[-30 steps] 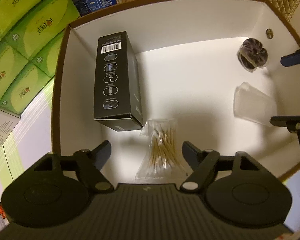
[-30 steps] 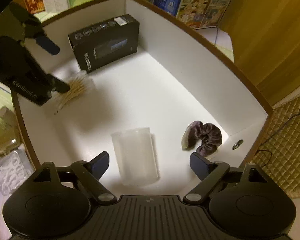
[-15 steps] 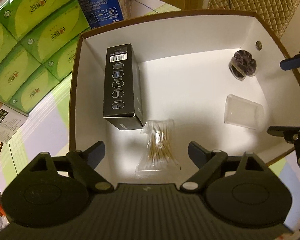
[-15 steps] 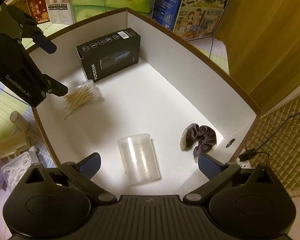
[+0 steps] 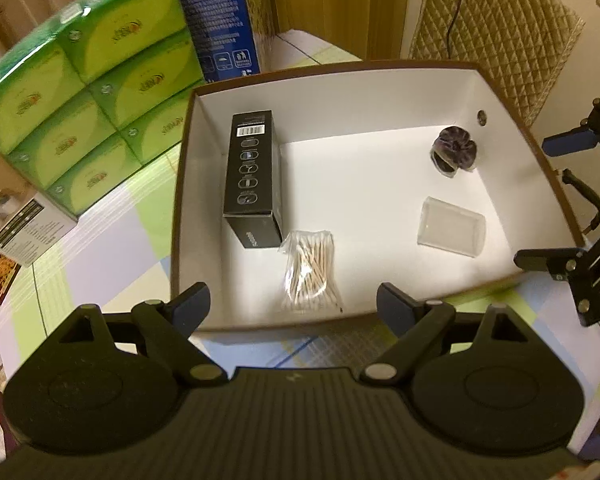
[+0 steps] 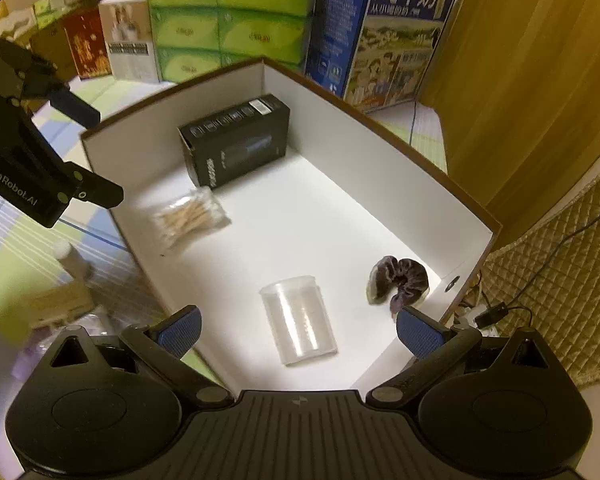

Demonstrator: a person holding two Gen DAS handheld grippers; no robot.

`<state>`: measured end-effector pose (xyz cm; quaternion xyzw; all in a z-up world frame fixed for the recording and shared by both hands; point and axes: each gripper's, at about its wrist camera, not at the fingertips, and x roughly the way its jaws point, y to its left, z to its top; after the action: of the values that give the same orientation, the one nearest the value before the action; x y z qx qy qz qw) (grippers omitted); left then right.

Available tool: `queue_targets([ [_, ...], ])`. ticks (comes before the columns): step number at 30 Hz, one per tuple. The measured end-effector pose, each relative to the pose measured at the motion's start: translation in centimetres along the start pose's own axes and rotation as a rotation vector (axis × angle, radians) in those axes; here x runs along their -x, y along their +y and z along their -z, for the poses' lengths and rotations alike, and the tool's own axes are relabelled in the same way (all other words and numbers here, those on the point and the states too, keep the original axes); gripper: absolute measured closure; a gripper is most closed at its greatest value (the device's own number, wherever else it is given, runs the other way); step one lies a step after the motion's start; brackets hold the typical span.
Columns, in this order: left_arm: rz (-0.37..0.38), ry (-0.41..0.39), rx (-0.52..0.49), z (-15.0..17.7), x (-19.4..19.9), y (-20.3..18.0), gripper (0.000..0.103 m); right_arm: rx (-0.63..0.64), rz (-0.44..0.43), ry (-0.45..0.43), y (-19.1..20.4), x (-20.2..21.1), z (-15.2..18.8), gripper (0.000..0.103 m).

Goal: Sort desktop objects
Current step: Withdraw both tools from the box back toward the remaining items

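Note:
A white open box with a brown rim (image 5: 180, 184) (image 6: 380, 120) holds four things. A black carton (image 5: 252, 172) (image 6: 236, 144) lies along its left wall. Beside it is a clear bag of cotton swabs (image 5: 310, 272) (image 6: 190, 216). A clear plastic cup (image 5: 452, 232) (image 6: 298, 320) lies on its side, and a dark purple scrunchie (image 5: 454, 150) (image 6: 398, 280) sits near the corner. My left gripper (image 5: 292, 304) hangs open above the box's near edge, nothing between its fingers. My right gripper (image 6: 298, 332) is open over the cup, touching nothing.
Green tissue packs (image 5: 88, 80) (image 6: 224, 12) and a blue milk carton (image 5: 224, 16) (image 6: 380, 28) stand behind the box. Small cartons (image 5: 16, 216) sit at the left. A small bottle (image 6: 72, 260) and packets lie on the checked cloth beside the box. A quilted mat (image 5: 496, 28) lies to the right.
Both grippers have risen and pulled back from the box, so more of it shows. Both sets of jaws have spread wider. The swab bag and the cup lie still on the box floor.

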<state>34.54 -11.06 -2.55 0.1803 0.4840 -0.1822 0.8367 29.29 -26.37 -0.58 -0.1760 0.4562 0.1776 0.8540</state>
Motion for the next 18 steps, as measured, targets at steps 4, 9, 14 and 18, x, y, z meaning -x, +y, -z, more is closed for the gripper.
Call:
queue_targets([
  [4, 0.015, -0.019, 0.029, 1.4, 1.8, 0.5, 0.015, -0.027, -0.006, -0.034, 0.5, 1.7, 0.7, 0.002],
  [9, 0.007, -0.050, 0.042, 3.0, 4.1, 0.7, 0.015, -0.059, -0.009, -0.069, 1.3, 3.4, 1.6, 0.002],
  [14, 0.006, -0.088, 0.048, 4.2, 6.0, 0.6, 0.015, -0.088, -0.013, -0.098, 2.2, 4.8, 2.5, 0.002],
  [18, 0.000, -0.103, 0.048, 5.1, 7.1, 0.4, 0.015, -0.108, -0.015, -0.114, 3.0, 5.7, 3.1, 0.002],
])
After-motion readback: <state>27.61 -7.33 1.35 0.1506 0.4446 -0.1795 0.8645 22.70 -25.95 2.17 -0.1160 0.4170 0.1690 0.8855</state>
